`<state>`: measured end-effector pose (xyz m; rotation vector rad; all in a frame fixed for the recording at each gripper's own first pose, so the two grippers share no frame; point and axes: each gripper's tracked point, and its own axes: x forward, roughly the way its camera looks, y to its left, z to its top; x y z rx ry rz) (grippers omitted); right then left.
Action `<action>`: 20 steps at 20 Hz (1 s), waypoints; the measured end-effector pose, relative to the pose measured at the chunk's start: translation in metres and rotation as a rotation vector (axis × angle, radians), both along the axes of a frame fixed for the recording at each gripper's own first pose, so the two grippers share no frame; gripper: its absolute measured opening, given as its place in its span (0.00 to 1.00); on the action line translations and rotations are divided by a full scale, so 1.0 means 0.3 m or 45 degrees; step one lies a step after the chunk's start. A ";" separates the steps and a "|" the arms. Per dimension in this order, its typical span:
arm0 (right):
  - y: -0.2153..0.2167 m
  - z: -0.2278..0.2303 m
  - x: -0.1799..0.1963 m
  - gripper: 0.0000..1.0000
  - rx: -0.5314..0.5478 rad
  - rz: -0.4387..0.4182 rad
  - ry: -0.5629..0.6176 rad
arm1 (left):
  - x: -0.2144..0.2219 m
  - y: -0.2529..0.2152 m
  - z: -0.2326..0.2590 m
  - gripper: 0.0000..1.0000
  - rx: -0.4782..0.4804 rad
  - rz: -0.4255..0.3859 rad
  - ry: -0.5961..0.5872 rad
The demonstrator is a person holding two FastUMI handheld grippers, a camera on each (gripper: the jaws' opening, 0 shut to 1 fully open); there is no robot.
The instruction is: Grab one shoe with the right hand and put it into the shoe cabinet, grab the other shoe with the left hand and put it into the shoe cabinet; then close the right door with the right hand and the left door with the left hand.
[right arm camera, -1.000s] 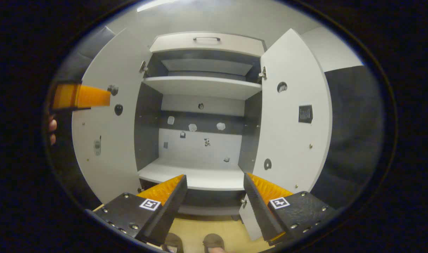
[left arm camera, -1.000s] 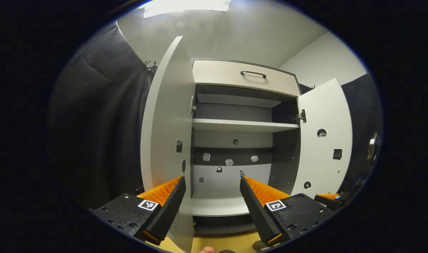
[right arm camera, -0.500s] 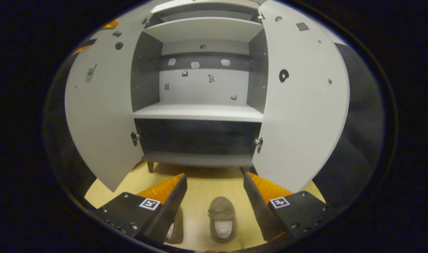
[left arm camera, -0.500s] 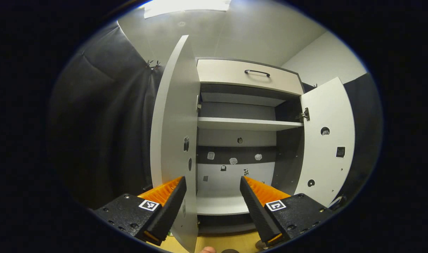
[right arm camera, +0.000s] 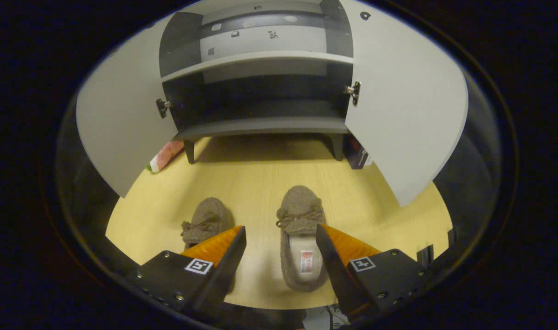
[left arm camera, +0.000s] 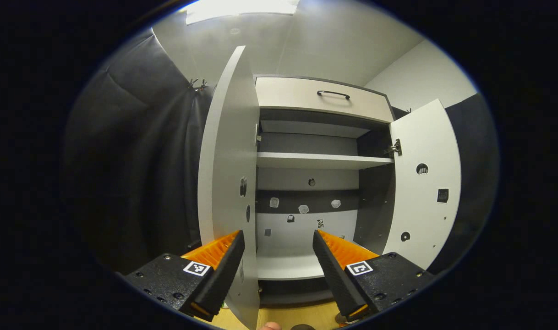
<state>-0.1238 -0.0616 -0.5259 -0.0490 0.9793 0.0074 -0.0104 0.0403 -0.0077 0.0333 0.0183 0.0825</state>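
Note:
Two brown fuzzy slippers lie side by side on the yellow floor in the right gripper view, toes toward the cabinet: the right slipper point(right arm camera: 301, 238) and the left slipper point(right arm camera: 205, 221). My right gripper point(right arm camera: 281, 238) hangs open above them, the right slipper showing between its fingers. The shoe cabinet point(right arm camera: 260, 64) stands beyond with both doors open: left door point(right arm camera: 118, 123), right door point(right arm camera: 407, 105). In the left gripper view my left gripper point(left arm camera: 277, 245) is open and empty, raised in front of the cabinet point(left arm camera: 315, 160), its left finger close to the left door point(left arm camera: 226, 183). The right door point(left arm camera: 425, 183) swings wide.
A pink and white object point(right arm camera: 165, 156) lies on the floor under the left door. A dark box point(right arm camera: 358, 156) sits by the cabinet's right leg. The cabinet has a drawer with a black handle point(left arm camera: 333, 94) on top. Black cloth point(left arm camera: 137, 174) hangs left of the cabinet.
My right gripper has tilted down from facing the shelves to looking at the floor, bringing both slippers into view under it. My left gripper has barely shifted.

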 end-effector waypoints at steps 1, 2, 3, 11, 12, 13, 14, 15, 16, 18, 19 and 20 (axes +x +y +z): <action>-0.001 -0.028 -0.013 0.93 0.011 0.000 0.026 | -0.001 0.001 -0.003 0.92 0.000 0.001 0.002; -0.002 -0.058 -0.020 0.82 0.011 0.001 0.046 | -0.002 0.000 -0.002 0.92 0.002 0.001 0.004; -0.005 -0.086 -0.021 0.78 0.012 0.006 0.064 | -0.003 0.001 -0.005 0.92 0.002 0.001 0.005; 0.041 -0.244 0.050 0.65 0.006 0.061 0.146 | -0.009 0.002 -0.017 0.92 0.011 0.000 0.016; 0.045 -0.256 0.060 0.65 -0.001 0.063 0.147 | -0.011 0.002 -0.016 0.92 0.010 -0.002 0.018; 0.024 -0.272 0.068 0.63 -0.040 0.055 0.137 | -0.009 0.003 -0.016 0.92 0.007 -0.003 0.017; 0.023 -0.287 0.075 0.43 -0.041 0.053 0.140 | -0.011 0.003 -0.017 0.92 0.002 -0.002 0.015; 0.028 -0.303 0.069 0.40 -0.036 0.044 0.157 | -0.011 0.004 -0.015 0.91 -0.002 -0.002 0.011; 0.004 -0.306 0.080 0.36 -0.073 0.034 0.151 | -0.012 0.004 -0.015 0.92 -0.003 -0.001 0.010; -0.045 -0.314 0.109 0.24 -0.105 -0.042 0.124 | -0.012 0.004 -0.017 0.92 -0.002 0.000 0.013; -0.034 -0.328 0.095 0.06 -0.089 -0.059 0.137 | -0.011 0.004 -0.017 0.92 0.000 0.001 0.013; -0.029 -0.327 0.106 0.08 -0.077 -0.066 0.124 | -0.011 0.005 -0.017 0.92 0.003 0.004 0.013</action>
